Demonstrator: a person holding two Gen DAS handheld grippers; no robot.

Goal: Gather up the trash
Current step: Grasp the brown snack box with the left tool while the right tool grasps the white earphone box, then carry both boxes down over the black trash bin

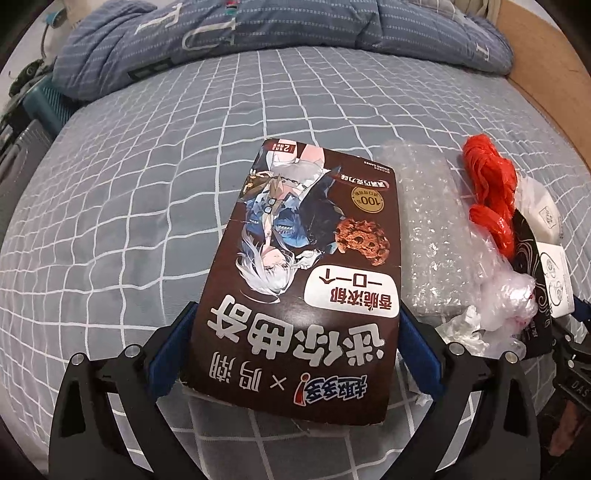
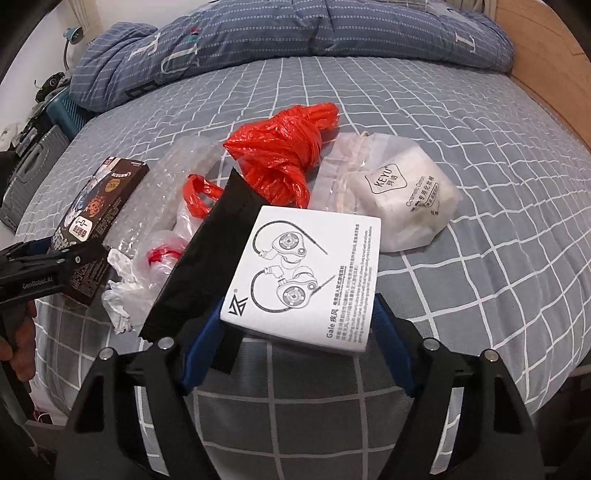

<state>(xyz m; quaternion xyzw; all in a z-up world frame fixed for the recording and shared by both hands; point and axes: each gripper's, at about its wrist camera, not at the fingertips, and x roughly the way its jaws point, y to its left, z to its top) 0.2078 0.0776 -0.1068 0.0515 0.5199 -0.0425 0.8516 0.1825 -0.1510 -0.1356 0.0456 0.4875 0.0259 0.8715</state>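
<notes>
Checked bedsheet (image 1: pixel 129 192), left fingers (image 1: pixel 421 350) angled down pinching cookie box (image 1: pixel 303 266), right fingers (image 2: pixel 207 343) angled down, straddling earphone box (image 2: pixel 306 273).

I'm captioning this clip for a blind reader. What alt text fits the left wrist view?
The left gripper clamps the near end of a brown cookie box lying on a checked grey bed. To its right lie bubble wrap, a knotted red bag and crumpled clear plastic; a blue quilt is heaped behind.
</notes>
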